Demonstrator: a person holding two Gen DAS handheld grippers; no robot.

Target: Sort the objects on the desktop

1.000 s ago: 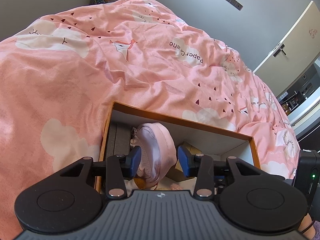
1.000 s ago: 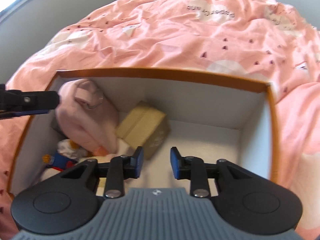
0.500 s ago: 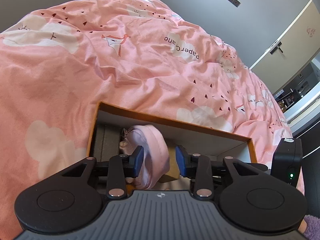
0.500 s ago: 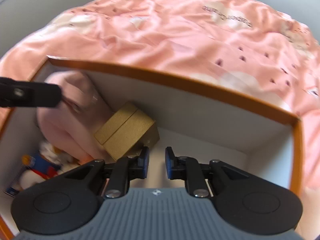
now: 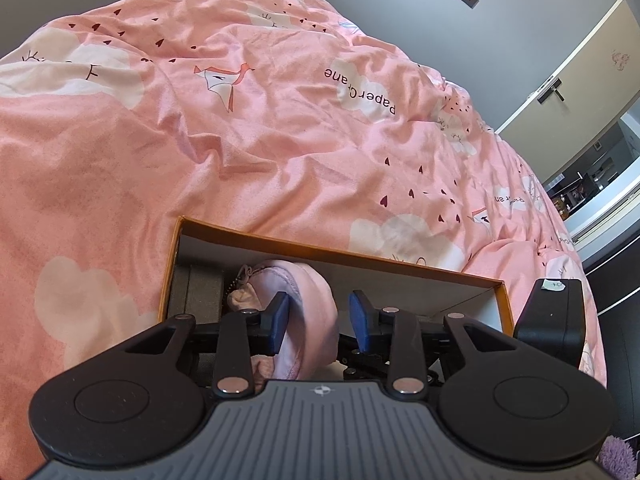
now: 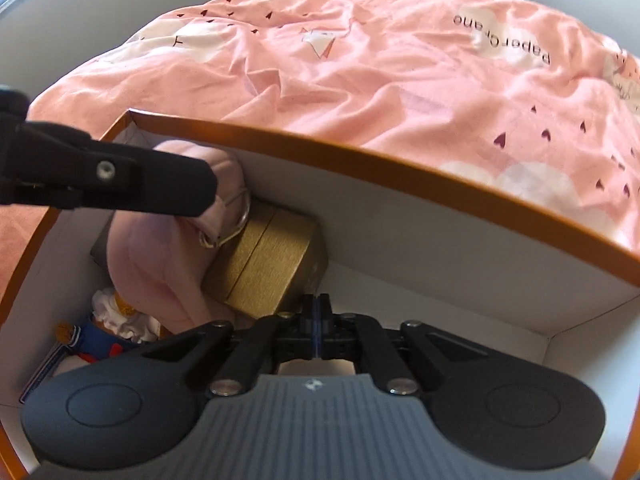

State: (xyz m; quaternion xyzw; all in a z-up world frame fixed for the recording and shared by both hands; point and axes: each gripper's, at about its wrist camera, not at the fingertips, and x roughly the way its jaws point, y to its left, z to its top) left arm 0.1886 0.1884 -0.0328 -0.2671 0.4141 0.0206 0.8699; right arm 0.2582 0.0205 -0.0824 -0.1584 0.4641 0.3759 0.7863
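Box (image 6: 400, 168) with the orange rim sits on the pink quilt (image 5: 240, 140) and serves as the collecting point; the items already lie inside it, which I judge to be the purpose of the sort.

From my right wrist view, the gold carton (image 6: 272, 264) rests on the box floor near the far wall, at about 11 o'clock from my right gripper (image 6: 317, 320). The pink pouch (image 6: 160, 248) leans against the carton's left side, toward 10 o'clock, with its metal ring (image 6: 236, 220) touching the carton's top edge. A small figure in blue (image 6: 104, 332) lies at 9 o'clock, partly under the pouch.

Left gripper (image 5: 318, 322): jaws part-way apart, straddling the pouch. The left pad presses the fabric; I cannot tell whether the right pad touches it. I judge the pouch is being lowered or steadied so it stays upright in its corner.

Right gripper: jaws fully together, nothing between them, hovering over bare floor just beside the carton.
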